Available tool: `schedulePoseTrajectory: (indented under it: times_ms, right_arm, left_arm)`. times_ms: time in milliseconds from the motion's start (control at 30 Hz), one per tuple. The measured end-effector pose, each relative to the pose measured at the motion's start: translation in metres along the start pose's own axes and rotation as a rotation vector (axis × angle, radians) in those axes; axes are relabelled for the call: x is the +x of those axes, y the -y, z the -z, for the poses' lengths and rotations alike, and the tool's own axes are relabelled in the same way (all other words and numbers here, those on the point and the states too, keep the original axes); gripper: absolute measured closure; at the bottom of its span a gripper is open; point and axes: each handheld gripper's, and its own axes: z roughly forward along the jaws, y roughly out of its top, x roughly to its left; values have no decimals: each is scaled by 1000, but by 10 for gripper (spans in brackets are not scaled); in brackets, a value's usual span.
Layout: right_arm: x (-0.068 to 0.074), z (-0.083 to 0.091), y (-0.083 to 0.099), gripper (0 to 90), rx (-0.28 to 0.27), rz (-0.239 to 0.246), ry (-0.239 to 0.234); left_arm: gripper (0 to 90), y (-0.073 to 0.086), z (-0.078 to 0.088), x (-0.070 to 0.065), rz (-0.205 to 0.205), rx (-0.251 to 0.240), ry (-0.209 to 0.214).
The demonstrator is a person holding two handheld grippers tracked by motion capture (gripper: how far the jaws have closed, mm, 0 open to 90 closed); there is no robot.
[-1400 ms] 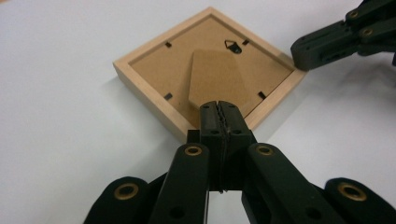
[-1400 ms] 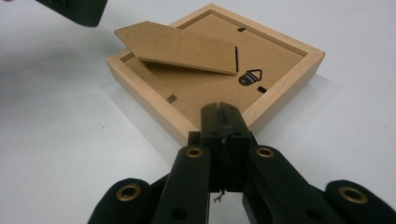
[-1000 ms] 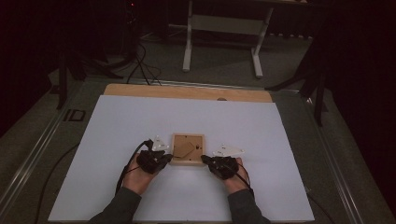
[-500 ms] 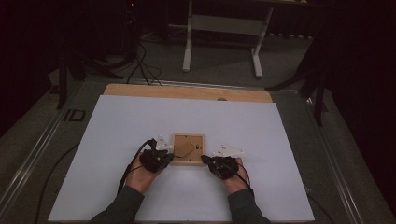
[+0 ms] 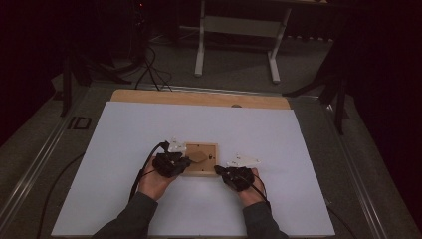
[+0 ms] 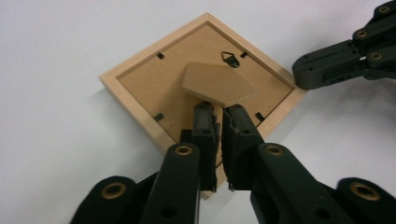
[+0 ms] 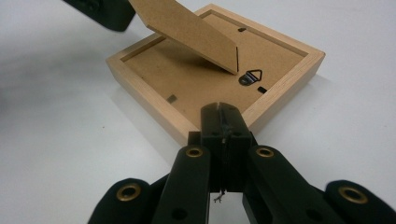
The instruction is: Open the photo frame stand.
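So there's a small wooden picture frame (image 5: 200, 159) lying face down around the middle of the white sheet (image 5: 124, 129) that covers the table, a bit toward the person's side. You can see its brown backing board (image 6: 154, 84), a few little black retaining tabs around the inside edge, and a small metal hanger (image 7: 252, 77) near one side. The fold-out stand flap (image 7: 187, 28) is lifted off the backing, tilted up at an angle. The left gripper (image 6: 218, 114) sits at the frame's left edge, reaching over it, and its jaws have a narrow gap with the lower edge of that flap right at their tips; looks like they're pinching it, though I can't tell exactly how firm the grip is. The right gripper (image 7: 223, 114) is at the frame's near right corner, jaws pressed tight together with nothing between them, tips just beside the wooden rim, maybe touching. Both hands rest low on the sheet, one either side of the frame.
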Motion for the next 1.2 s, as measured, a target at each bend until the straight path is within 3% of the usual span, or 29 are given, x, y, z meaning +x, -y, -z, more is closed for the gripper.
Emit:
schedulePoseTrajectory:
  times_ms: [133, 233, 567, 867, 1200]
  right_arm:
    - [0, 0, 0, 896, 0, 1, 0]
    - [0, 0, 0, 895, 0, 2, 0]
    - [0, 0, 0, 895, 1, 2, 0]
    - [0, 0, 0, 893, 1, 3, 2]
    - [0, 0, 0, 891, 0, 5, 1]
  left_arm:
    - [732, -1, -4, 0, 25, 0, 7]
    - [634, -2, -7, 4, 62, 15, 45]
    - [485, -3, -18, 8, 112, 32, 87]
    - [461, -7, -22, 11, 135, 26, 112]
    - [464, -13, -33, 17, 169, 81, 113]
